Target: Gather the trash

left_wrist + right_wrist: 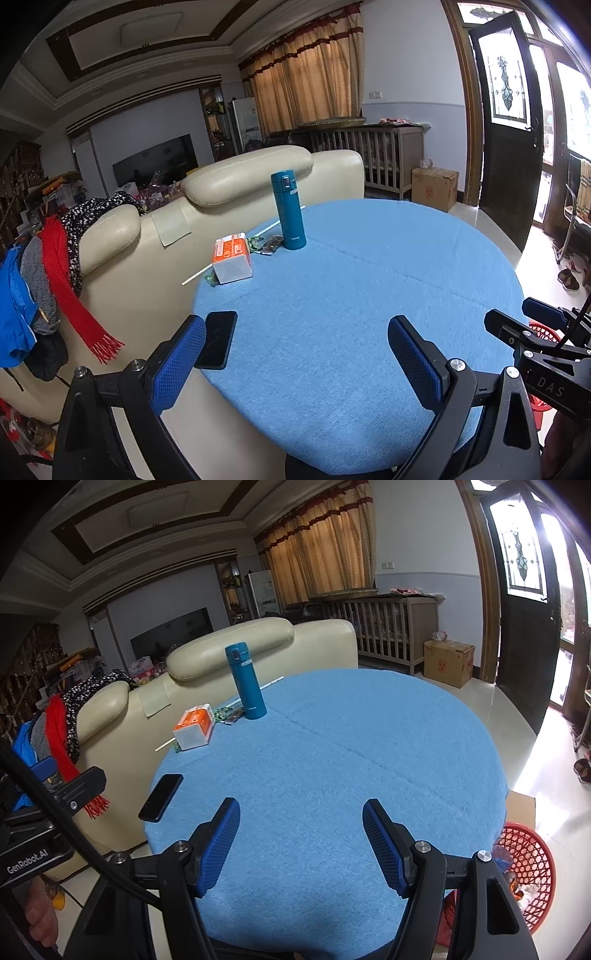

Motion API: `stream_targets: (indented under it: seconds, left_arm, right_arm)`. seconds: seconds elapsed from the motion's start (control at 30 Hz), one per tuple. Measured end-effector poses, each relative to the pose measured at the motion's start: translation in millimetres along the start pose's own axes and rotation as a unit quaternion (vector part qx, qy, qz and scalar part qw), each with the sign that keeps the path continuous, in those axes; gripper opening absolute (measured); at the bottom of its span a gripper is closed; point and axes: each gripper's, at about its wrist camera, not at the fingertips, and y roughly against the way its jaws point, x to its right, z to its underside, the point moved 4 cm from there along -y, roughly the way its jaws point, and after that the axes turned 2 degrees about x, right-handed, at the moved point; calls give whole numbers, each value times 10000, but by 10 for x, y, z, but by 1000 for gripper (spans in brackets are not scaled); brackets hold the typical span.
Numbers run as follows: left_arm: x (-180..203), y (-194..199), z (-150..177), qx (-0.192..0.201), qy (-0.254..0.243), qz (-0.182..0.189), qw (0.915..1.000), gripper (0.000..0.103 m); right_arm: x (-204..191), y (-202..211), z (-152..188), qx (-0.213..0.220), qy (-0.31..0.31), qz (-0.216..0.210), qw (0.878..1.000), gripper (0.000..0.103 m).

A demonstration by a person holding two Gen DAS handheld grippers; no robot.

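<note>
Crumpled wrappers (266, 244) lie on the round blue table (351, 295) at its far left, between a teal flask (289, 210) and an orange-white tissue pack (232, 258); they also show in the right wrist view (229, 714). A long white straw (236, 246) lies behind them. A red mesh trash basket (524, 871) with trash in it stands on the floor at the table's near right. My left gripper (297, 336) is open and empty over the near table edge. My right gripper (301, 818) is open and empty beside it.
A black phone (218, 339) lies at the table's near left edge. A cream sofa (155, 236) with clothes draped on it stands left of the table. A cardboard box (434, 188) and a crib stand by the far wall. An open door is at right.
</note>
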Motion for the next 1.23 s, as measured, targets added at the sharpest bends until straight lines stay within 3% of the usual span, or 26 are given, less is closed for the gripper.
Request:
stream_targets:
  seconds: [1.23]
  left_arm:
    - [573, -1231, -20, -1132, -375, 265, 9925, 99]
  right_arm:
    - [842, -1109, -2, -905, -816, 373, 9918, 73]
